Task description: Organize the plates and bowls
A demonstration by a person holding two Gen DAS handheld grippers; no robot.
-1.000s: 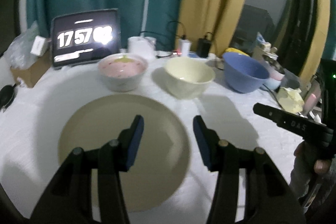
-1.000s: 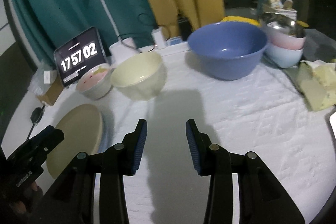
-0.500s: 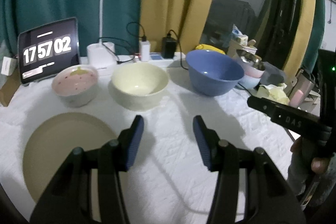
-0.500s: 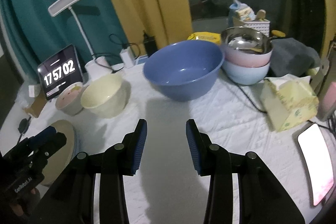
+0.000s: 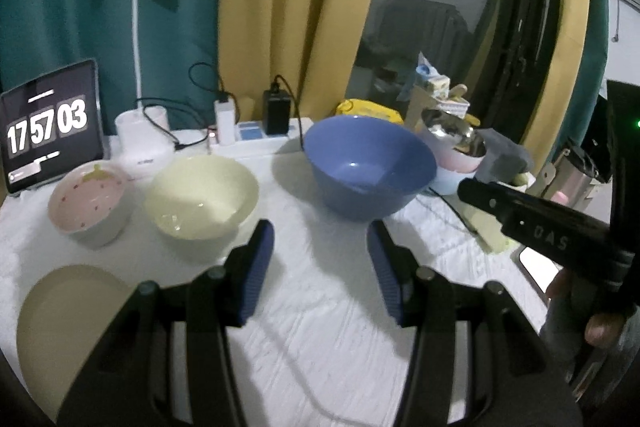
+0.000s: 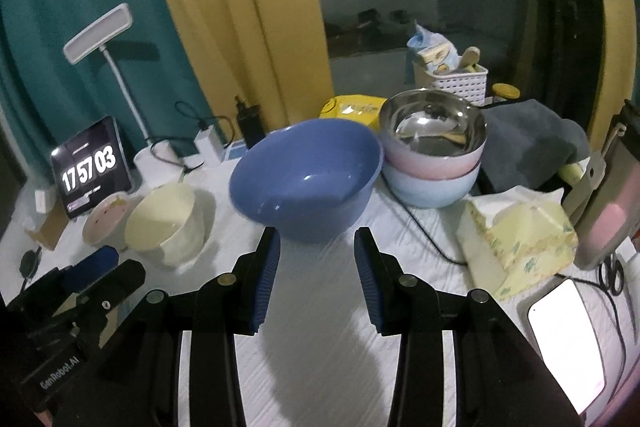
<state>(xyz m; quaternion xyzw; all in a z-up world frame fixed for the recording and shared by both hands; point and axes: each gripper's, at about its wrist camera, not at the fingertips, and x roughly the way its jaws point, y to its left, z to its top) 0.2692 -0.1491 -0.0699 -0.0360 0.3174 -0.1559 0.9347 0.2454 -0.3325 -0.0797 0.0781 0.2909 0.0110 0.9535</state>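
Note:
A blue bowl point(image 5: 370, 167) point(image 6: 306, 179) stands on the white tablecloth. Left of it are a pale yellow bowl point(image 5: 202, 197) point(image 6: 166, 229) and a pink strawberry bowl point(image 5: 88, 203) point(image 6: 106, 223). A beige plate point(image 5: 68, 319) lies at the front left. My left gripper point(image 5: 320, 259) is open and empty, short of the gap between the yellow and blue bowls. My right gripper point(image 6: 316, 273) is open and empty, just in front of the blue bowl.
A stack of pink and light blue bowls with a steel bowl on top point(image 6: 434, 151) stands right of the blue bowl. A tissue pack point(image 6: 516, 239), a phone point(image 6: 564, 347), a clock tablet point(image 5: 48, 127), a desk lamp point(image 5: 140, 147) and chargers with cables point(image 5: 248, 127) line the edges.
Both grippers swung right and moved forward. The plate slid to the left edge of the left view. The blue bowl now sits close in front of the right gripper.

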